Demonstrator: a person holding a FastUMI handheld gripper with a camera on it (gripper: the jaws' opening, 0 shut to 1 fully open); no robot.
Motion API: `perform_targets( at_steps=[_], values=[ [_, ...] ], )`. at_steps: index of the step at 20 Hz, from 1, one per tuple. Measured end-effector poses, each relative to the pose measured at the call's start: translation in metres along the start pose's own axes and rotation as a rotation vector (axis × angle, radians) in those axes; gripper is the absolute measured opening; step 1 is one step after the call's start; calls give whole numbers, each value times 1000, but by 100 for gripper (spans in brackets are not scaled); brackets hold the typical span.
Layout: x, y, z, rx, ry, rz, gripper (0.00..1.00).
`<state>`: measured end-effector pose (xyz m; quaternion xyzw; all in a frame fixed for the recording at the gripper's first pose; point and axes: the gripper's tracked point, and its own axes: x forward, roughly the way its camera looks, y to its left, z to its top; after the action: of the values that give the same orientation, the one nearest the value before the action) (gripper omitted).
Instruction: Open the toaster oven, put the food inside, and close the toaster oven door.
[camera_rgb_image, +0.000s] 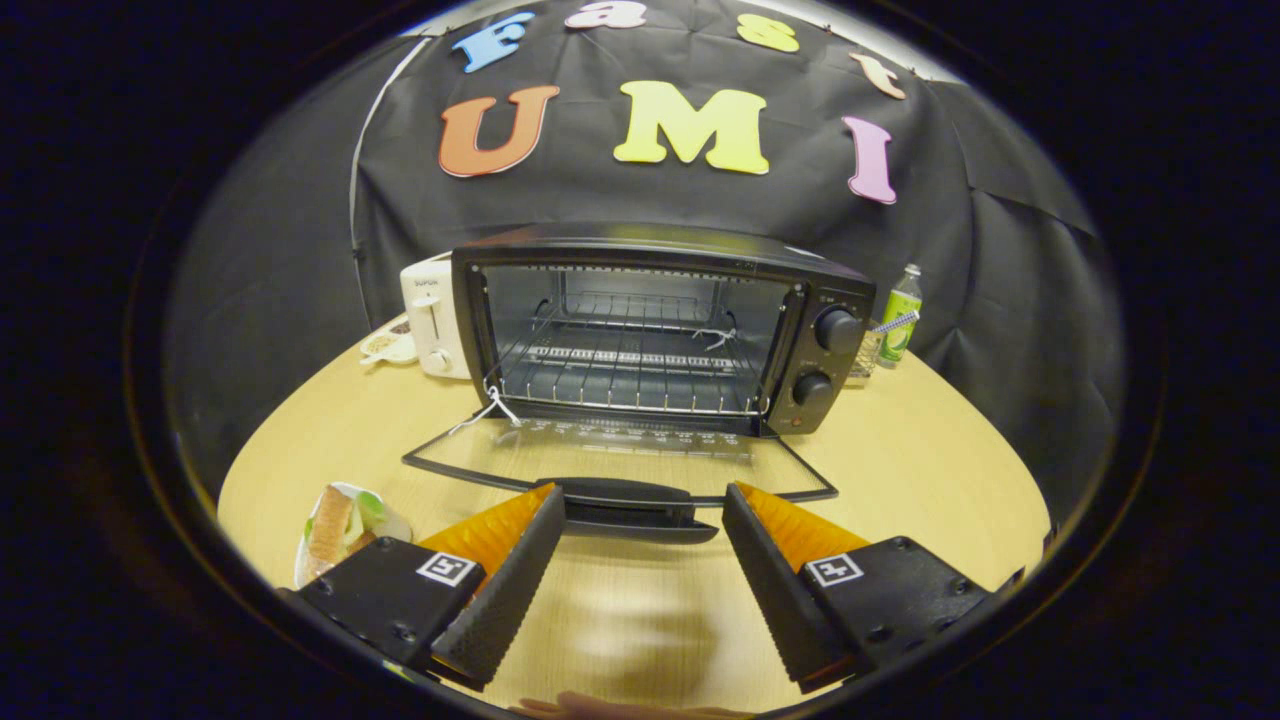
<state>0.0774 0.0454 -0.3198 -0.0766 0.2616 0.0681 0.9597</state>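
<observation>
Pale wood, the surface (900, 450) carries a black toaster oven (660, 330) well beyond my jaws, its long axis running crosswise to my fingers and its mouth facing me. Its glass door (620, 455) lies folded down flat, the handle (625, 505) just ahead of my gripper (640, 520). My jaws stand wide apart, holding nothing. The food on a plate (345, 525) sits beside my left finger. A white toaster (432, 318) and green bottle (900, 315) flank the oven.

Lowered glass door (620, 462) lies just ahead of the spread tool (645, 520); oven cavity (630, 350) open beyond.
</observation>
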Motion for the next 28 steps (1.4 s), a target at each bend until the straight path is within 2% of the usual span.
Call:
perform_targets(
  at_steps=[6, 10, 12, 17, 20, 23, 28],
  values=[
    [1, 2, -14, 9, 20, 3, 100],
    [6, 3, -41, 28, 120, 14, 100],
    [11, 4, -36, 23, 85, 17, 100],
    [-4, 7, -33, 11, 132, 115, 100],
    [-27, 27, -12, 39, 138, 292, 100],
    [-51, 48, 6, 143, 198, 484, 98],
    [-89, 100, -3, 235, 488, 759, 93]
  ],
)
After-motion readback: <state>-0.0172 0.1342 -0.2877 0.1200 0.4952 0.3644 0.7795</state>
